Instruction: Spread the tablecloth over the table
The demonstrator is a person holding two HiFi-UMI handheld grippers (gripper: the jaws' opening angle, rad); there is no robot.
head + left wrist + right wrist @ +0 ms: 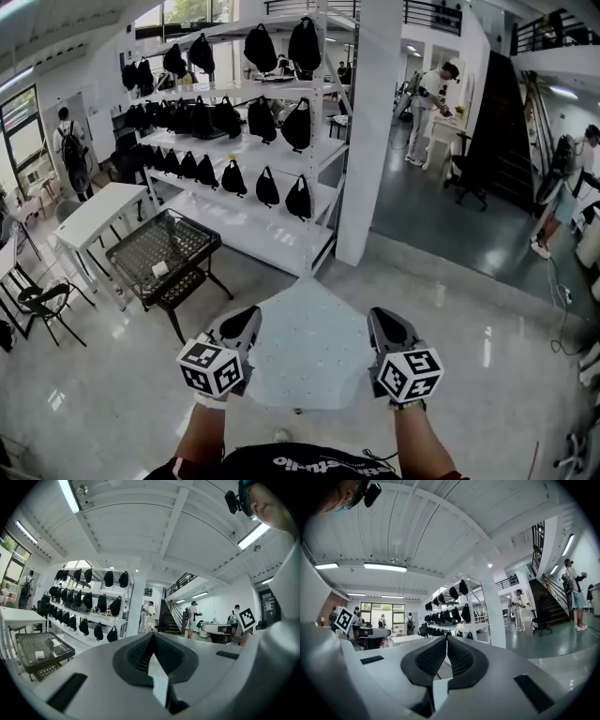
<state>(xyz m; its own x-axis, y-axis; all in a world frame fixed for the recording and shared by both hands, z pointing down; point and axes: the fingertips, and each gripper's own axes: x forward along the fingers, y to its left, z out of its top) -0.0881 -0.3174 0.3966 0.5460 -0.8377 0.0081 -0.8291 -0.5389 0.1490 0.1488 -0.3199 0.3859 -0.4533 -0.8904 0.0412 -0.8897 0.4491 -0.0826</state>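
**Tablecloth held in the air between both tools**

At the far left of the head view we see a black chair [42, 305] on the glossy floor [112, 403]. Just to its right is a black wire-mesh stand [164, 253] with a small white item [161, 269] lying on top. Behind the stand rises a white shelving rack [272, 234] hung with rows of black bags [267, 187].

Our left tool [242, 323] is raised in front of us and points level, away from our body. In the left gripper view its jaws are closed, with a white fold of the tablecloth [309, 361] pinched between the pads. The tablecloth spreads out ahead of us between the two tools as a pale sheet with small dots, held above the floor, with one side in each tool.

Our right tool [386, 323] is at the same height and also points level. In the right gripper view its jaws are clamped on a white fold of the tablecloth [439, 691] too.

Beyond the cloth stands a white pillar [375, 131]. Further right a person [427, 103] is bent over a small desk near a dark staircase [502, 131]
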